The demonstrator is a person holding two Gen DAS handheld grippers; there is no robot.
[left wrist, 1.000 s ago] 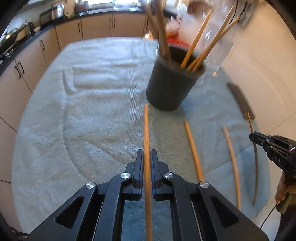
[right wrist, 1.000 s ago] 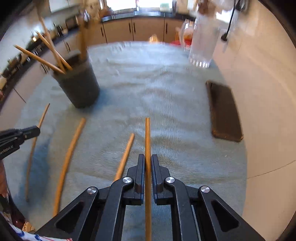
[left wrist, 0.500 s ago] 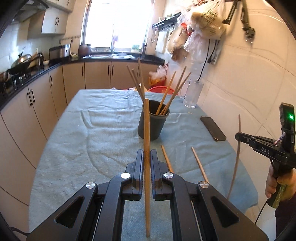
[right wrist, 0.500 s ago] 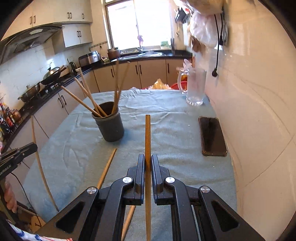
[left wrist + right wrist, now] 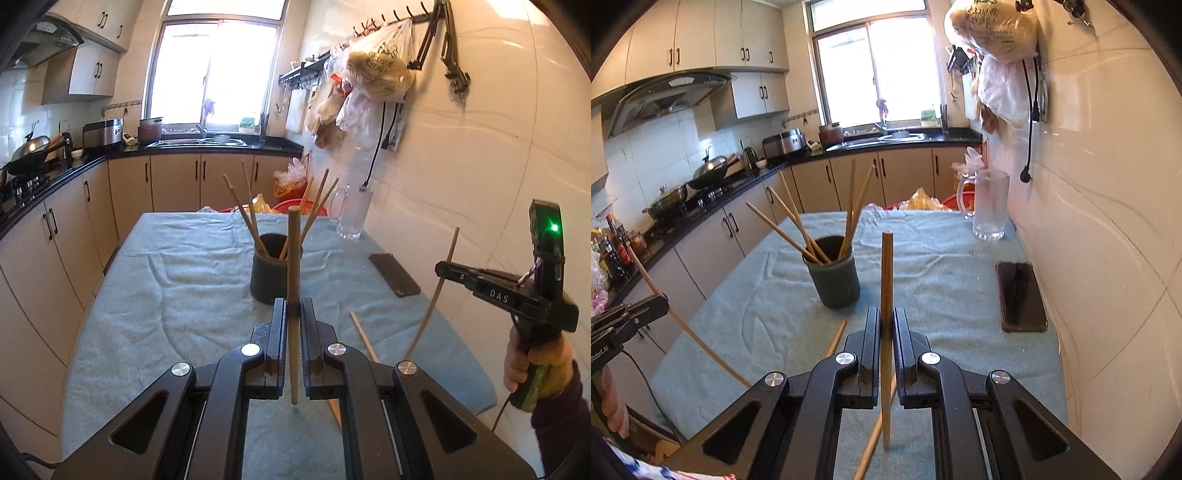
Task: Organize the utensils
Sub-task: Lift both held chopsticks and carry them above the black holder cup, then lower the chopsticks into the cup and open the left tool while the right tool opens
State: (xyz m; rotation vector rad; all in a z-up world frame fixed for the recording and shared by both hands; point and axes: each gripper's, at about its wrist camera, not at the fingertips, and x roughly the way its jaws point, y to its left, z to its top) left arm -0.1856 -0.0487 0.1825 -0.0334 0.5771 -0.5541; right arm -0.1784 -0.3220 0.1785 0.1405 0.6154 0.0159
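Observation:
My left gripper (image 5: 293, 302) is shut on a wooden chopstick (image 5: 294, 251) that stands nearly upright in front of the dark cup (image 5: 273, 280). Several chopsticks lean in that cup. My right gripper (image 5: 886, 314) is shut on another chopstick (image 5: 886, 273), held above the towel to the right of the cup (image 5: 835, 282). Each gripper shows in the other's view: the right one (image 5: 443, 267) with its thin stick (image 5: 436, 295), the left one (image 5: 661, 302) with its stick (image 5: 687, 328). Loose chopsticks (image 5: 364, 341) (image 5: 836, 338) lie on the towel.
A blue-grey towel (image 5: 166, 295) covers the table. A black phone (image 5: 1021, 295) lies near the tiled wall on the right, and a glass pitcher (image 5: 990, 206) stands at the far right corner. Kitchen cabinets and a counter run along the left and the back.
Both grippers have risen off the towel and tipped upward, each carrying its chopstick. The cup now sits farther away and lower in both views.

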